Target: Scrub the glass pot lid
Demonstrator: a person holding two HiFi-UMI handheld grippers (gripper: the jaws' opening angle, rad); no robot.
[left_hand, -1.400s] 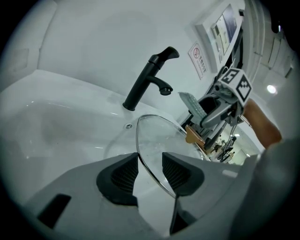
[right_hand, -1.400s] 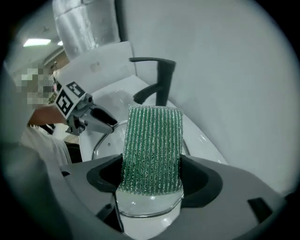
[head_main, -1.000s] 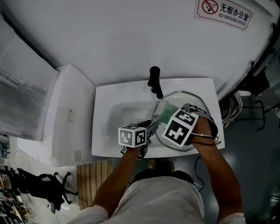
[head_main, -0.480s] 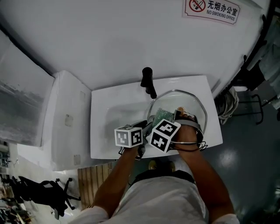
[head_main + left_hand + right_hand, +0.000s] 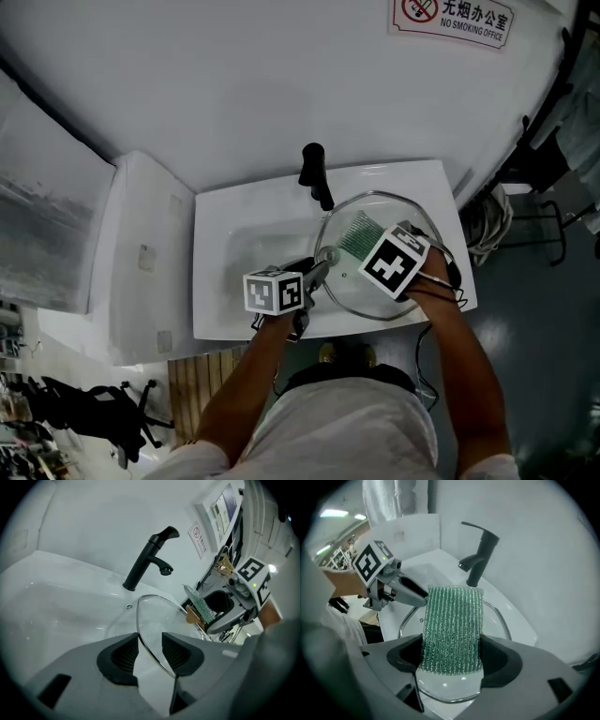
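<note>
Green scrub pad (image 5: 452,620) is squeezed tight between the jaws of the right gripper (image 5: 451,658) and rests against the glass pot lid (image 5: 349,286). Left gripper (image 5: 150,653) pinches the lid's rim (the thin shiny ring) and holds the lid tilted over the white sink (image 5: 220,281), just in front of the black tap (image 5: 316,174)

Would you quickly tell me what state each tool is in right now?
Left tool: closed on the lid, at its rim.
Right tool: closed on the scrub pad.
</note>
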